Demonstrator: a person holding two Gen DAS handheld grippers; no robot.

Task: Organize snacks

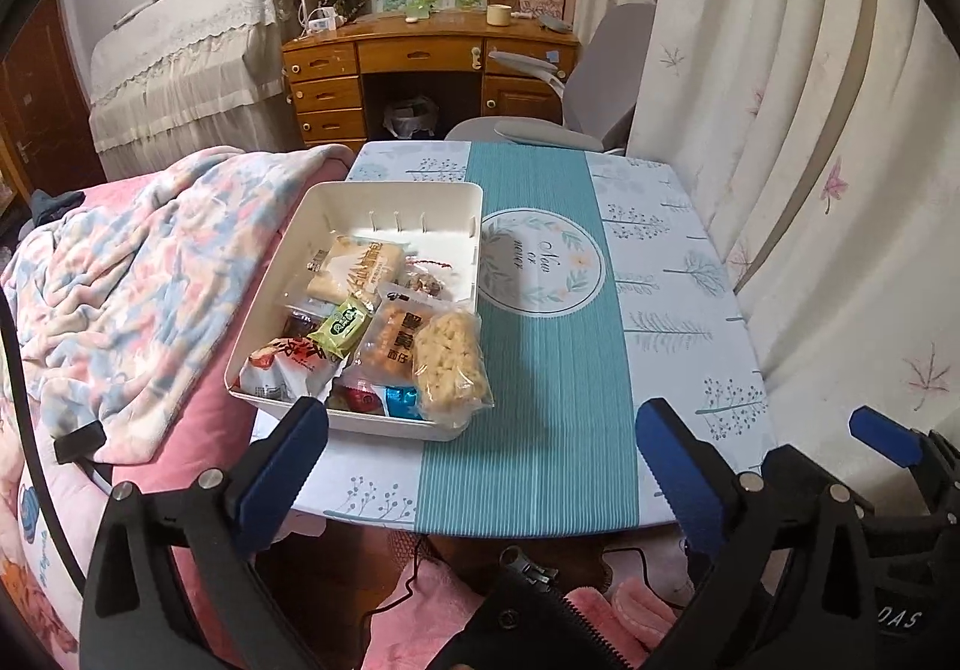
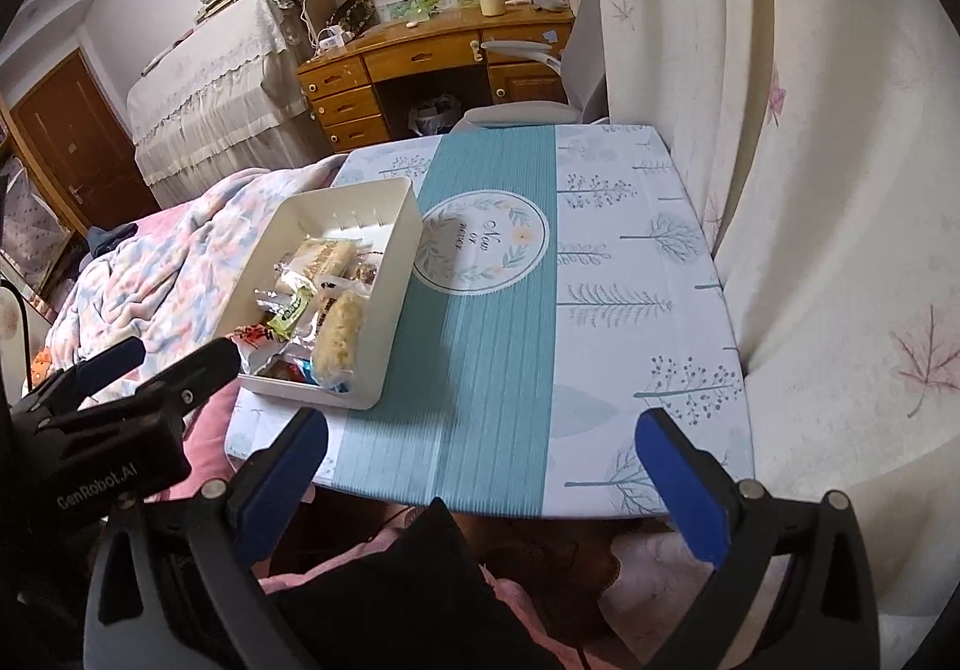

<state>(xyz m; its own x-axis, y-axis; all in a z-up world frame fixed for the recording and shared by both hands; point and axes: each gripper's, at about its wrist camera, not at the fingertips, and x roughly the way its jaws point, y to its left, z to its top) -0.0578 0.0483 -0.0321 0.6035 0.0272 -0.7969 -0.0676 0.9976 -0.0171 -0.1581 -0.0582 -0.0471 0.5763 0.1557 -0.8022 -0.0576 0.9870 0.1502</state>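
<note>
A white plastic bin (image 1: 336,208) (image 2: 396,262) stands at the left side of the small table and holds several wrapped snacks. A clear bag of puffed rice cake (image 1: 450,364) (image 2: 342,334) lies over the bin's near right corner. Beside it are an orange packet (image 1: 396,337), a green packet (image 1: 345,325) and a red-and-white packet (image 1: 288,364). My left gripper (image 1: 480,433) hovers open above the table's near edge, nothing between its blue pads. My right gripper (image 2: 480,445) is also open and empty, further right over the same edge.
The table carries a white and teal cloth (image 1: 552,370) (image 2: 498,310) with a round emblem. A bed with a floral blanket (image 1: 138,274) touches the table's left side. Curtains (image 1: 810,129) hang on the right. A grey chair (image 1: 588,93) and wooden desk (image 1: 420,51) stand behind.
</note>
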